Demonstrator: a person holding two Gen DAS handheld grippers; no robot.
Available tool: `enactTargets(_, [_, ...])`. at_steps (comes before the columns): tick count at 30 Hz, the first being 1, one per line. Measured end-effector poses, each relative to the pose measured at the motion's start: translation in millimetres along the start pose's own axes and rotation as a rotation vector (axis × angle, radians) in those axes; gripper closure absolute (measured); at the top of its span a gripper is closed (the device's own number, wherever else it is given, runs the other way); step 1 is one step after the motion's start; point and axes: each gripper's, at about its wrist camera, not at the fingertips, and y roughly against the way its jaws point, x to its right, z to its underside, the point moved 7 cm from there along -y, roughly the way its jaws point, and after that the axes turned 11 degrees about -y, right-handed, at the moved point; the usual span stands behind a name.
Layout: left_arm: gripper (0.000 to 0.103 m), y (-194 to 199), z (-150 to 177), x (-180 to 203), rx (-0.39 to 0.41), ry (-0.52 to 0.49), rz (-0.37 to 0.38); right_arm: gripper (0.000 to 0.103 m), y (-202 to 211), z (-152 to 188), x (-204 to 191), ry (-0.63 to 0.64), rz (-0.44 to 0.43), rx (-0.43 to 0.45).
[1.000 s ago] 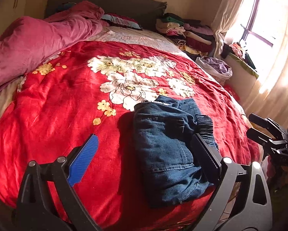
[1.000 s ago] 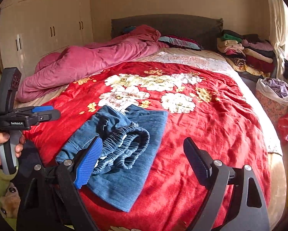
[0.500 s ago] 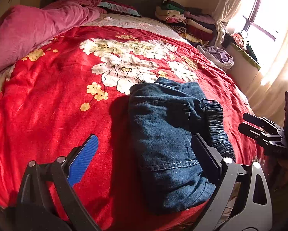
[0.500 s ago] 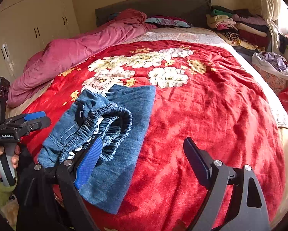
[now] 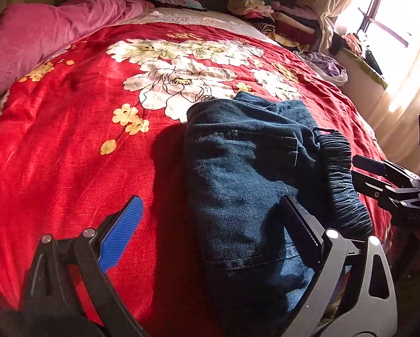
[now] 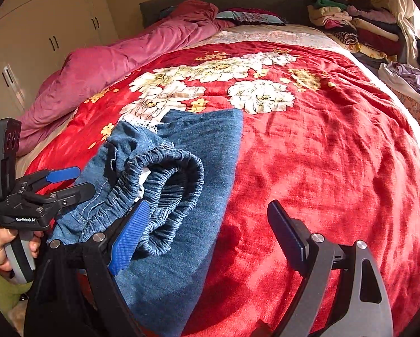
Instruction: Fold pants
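Left tongs (image 5: 207, 226) spread wide, nothing between the pads — blue pad low left of the left wrist frame, black pad low right resting over the edge of the pants (image 5: 246, 185). Right tongs (image 6: 210, 226) also wide apart and empty; blue pad sits against the elastic waistband (image 6: 165, 179) at lower left of the right wrist frame, black pad over bare red bedspread (image 6: 322, 146).

Pants are denim, already doubled into a rough bundle at the near edge of the bed, lower centre-right in the left view, lower left in the right view. Waistband bunched and gaping on top, not flat.

Likely step: tidy or make the next fold. To do it well, each tongs should pinch all denim layers at a corner, not just the elastic ruffle — then lift low, carry evenly, lay edges aligned, smooth the waistband. Risk: bundle slipping off the bed edge.

Pink duvet (image 6: 120, 64) upper left, clothes pile (image 6: 358, 25) upper right.
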Motion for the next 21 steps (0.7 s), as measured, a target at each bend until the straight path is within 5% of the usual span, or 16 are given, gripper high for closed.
enactTargets(10, [0.014,-11.1,-2.7,-1.3,0.003,0.003,0.018,0.028,-26.7,-0.8,-4.6,-0.04,-0.08,-0.057])
enactTargets(15, [0.044,-19.3,-7.3,6.5,0.0,0.013,0.09,0.037,-40.6,-2.3,-5.7,-0.094,-0.163,-0.089])
enactTargets(19, [0.066,-22.1,-11.9,15.9,-0.001,0.014,0.131,0.064,-38.2,-4.4,-12.5,-0.091,-0.224,-0.088])
enactTargets(21, [0.073,-16.8,-15.8,21.7,0.011,-0.006,0.117,0.069,-31.9,-6.2,-18.3,-0.067,-0.221,-0.058])
